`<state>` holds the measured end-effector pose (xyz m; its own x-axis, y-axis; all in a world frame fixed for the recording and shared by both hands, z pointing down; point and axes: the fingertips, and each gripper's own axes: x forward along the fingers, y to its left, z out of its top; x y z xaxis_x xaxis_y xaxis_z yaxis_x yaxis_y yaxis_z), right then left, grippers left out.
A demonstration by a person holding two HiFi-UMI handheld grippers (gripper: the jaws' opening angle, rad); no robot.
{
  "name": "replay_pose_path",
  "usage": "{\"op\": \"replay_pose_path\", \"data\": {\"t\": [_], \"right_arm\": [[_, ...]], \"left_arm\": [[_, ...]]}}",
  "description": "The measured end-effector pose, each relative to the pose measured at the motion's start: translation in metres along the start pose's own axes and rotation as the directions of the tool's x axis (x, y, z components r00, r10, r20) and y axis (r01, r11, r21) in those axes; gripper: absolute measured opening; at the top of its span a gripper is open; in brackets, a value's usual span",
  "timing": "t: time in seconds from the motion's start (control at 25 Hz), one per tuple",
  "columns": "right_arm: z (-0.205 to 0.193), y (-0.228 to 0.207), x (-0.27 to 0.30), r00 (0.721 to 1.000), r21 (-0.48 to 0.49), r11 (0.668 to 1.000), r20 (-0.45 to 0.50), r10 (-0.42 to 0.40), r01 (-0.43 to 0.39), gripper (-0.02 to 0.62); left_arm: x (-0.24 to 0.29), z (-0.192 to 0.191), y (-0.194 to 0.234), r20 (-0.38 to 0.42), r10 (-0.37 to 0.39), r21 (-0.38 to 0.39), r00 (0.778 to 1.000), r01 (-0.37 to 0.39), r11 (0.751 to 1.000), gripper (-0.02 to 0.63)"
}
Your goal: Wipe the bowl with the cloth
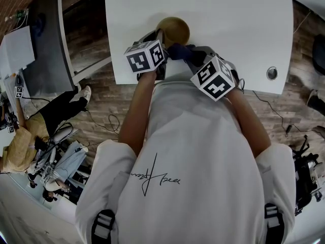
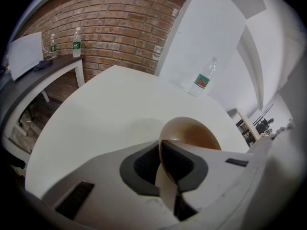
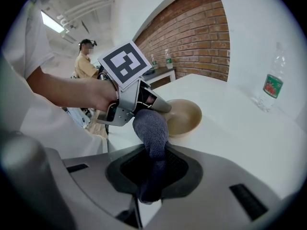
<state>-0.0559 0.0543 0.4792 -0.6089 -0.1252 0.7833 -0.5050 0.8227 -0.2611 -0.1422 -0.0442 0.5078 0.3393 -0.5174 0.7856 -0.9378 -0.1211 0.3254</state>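
In the head view a tan bowl (image 1: 173,30) sits on the white table (image 1: 238,29), at upper centre of the frame and close to the table's near edge. The left gripper (image 1: 156,40) reaches it from the lower left. The left gripper view shows that gripper's (image 2: 165,161) jaws closed on the bowl's (image 2: 192,134) thin rim, one dark pad inside the wall and one outside.

The right gripper (image 3: 152,169) has its jaws clamped on a dark blue-grey cloth (image 3: 150,131). The cloth bulges up out of the pads as a rounded wad. In the right gripper view the wad stands at frame centre, just in front of the left gripper (image 3: 160,105) and the bowl's (image 3: 186,115) left rim. Whether it touches the bowl cannot be told. In the head view the cloth (image 1: 179,52) lies just below the bowl, between the two marker cubes, with the right gripper (image 1: 195,55) to its right.

A clear water bottle (image 2: 204,78) with a green label stands upright on the table, well beyond the bowl. It is at the right edge of the right gripper view (image 3: 272,83). A brick wall (image 2: 115,28) fills the upper left of the left gripper view.
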Motion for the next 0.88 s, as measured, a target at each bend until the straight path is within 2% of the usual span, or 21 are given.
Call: {"op": "replay_pose_path", "data": {"t": [0.88], "right_arm": [[-0.013, -0.025, -0.017, 0.998, 0.06, 0.997, 0.001, -0.056, 0.056, 0.055]], "left_arm": [[-0.002, -0.006, -0.005, -0.014, -0.019, 0.018, 1.0, 0.02, 1.0, 0.009]]}}
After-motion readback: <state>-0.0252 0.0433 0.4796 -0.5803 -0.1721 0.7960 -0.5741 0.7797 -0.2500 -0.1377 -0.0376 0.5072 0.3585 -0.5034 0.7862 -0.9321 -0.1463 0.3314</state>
